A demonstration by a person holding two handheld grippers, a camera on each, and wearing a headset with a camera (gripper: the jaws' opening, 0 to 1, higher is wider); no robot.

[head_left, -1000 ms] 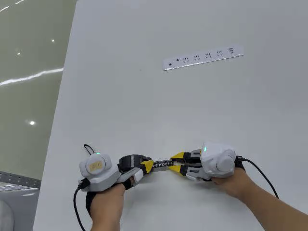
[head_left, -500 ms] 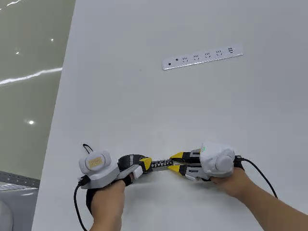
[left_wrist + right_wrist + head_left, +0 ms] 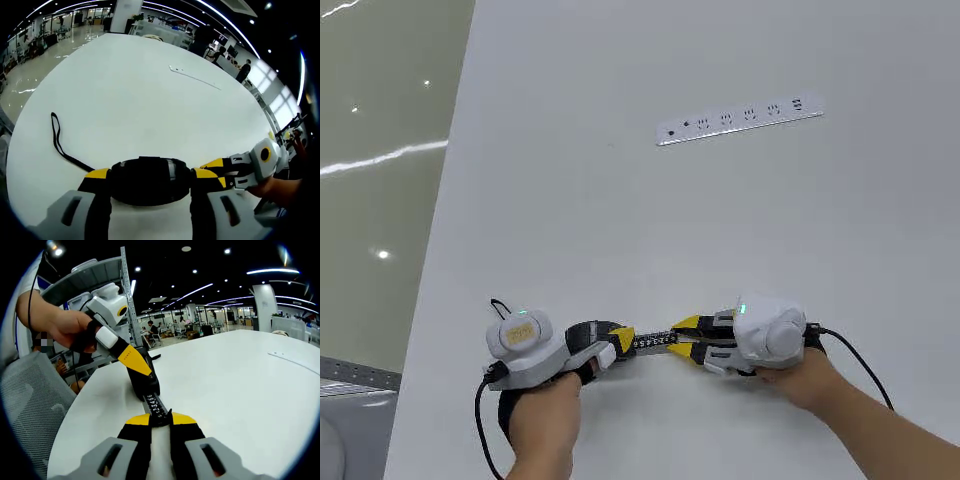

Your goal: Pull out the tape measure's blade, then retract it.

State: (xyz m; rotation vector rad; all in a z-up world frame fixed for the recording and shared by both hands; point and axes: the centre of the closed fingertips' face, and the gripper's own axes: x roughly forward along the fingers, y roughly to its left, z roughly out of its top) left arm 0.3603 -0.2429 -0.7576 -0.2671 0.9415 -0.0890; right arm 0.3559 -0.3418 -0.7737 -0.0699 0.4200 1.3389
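Left gripper (image 3: 617, 346) and right gripper (image 3: 683, 337) held low, tips facing, close together; fingers (image 3: 136, 420) of both clamped shut

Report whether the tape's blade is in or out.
Out: a short numbered stretch of blade runs from the case to the right gripper.

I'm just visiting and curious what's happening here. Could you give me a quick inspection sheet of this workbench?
Surface: white table, plain and flat.
Job's things: black tape measure at the near edge, a short length of blade out; its strap lies on the table.
Clutter: power strip farther back.
Claws: left claw shut on the tape measure; right claw shut on the blade.
Cables: a black cable trails from each claw.
Surroundings: glossy floor beside the table.
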